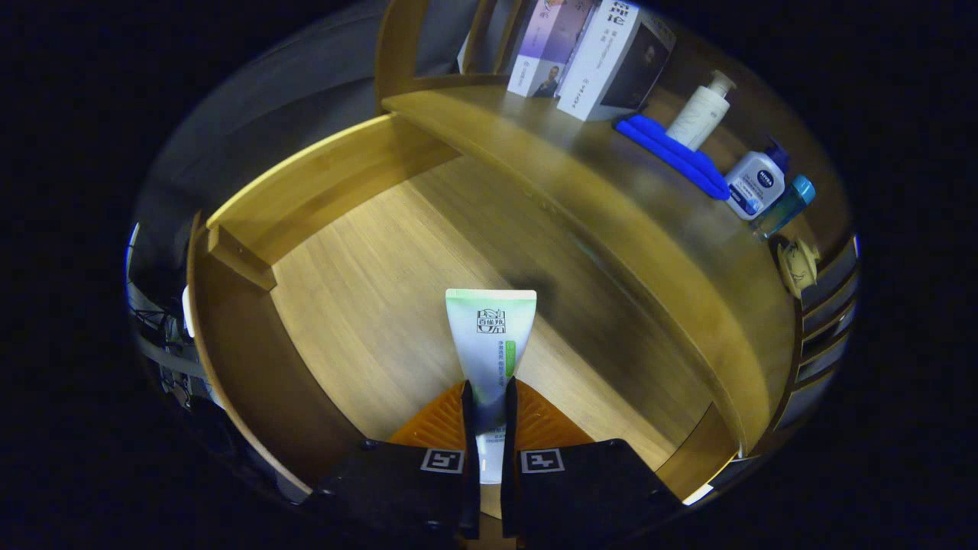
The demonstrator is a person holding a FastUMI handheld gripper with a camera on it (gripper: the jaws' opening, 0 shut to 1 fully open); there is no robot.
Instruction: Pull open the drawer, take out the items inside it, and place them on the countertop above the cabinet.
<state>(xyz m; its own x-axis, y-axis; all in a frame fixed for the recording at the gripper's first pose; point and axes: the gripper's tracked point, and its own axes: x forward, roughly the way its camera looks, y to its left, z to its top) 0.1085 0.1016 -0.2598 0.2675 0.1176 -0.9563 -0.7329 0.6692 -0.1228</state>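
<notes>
A white and green tube (490, 336) stands out ahead of my gripper (489, 397), whose two fingers press on its lower part from both sides. The tube hangs over the bare wooden floor of the pulled-out drawer (367, 298). Past the tube and to its right runs the wooden countertop (581, 191) above the cabinet. The drawer's left wall (321, 191) curves away to the far left.
On the countertop stand two boxes (596, 53), a white pump bottle (701, 111), a blue folded cloth (672, 153), a white-and-blue bottle (756, 183), a teal-capped bottle (787, 202) and a small pale figure (798, 263). A wooden chair back (401, 46) rises behind.
</notes>
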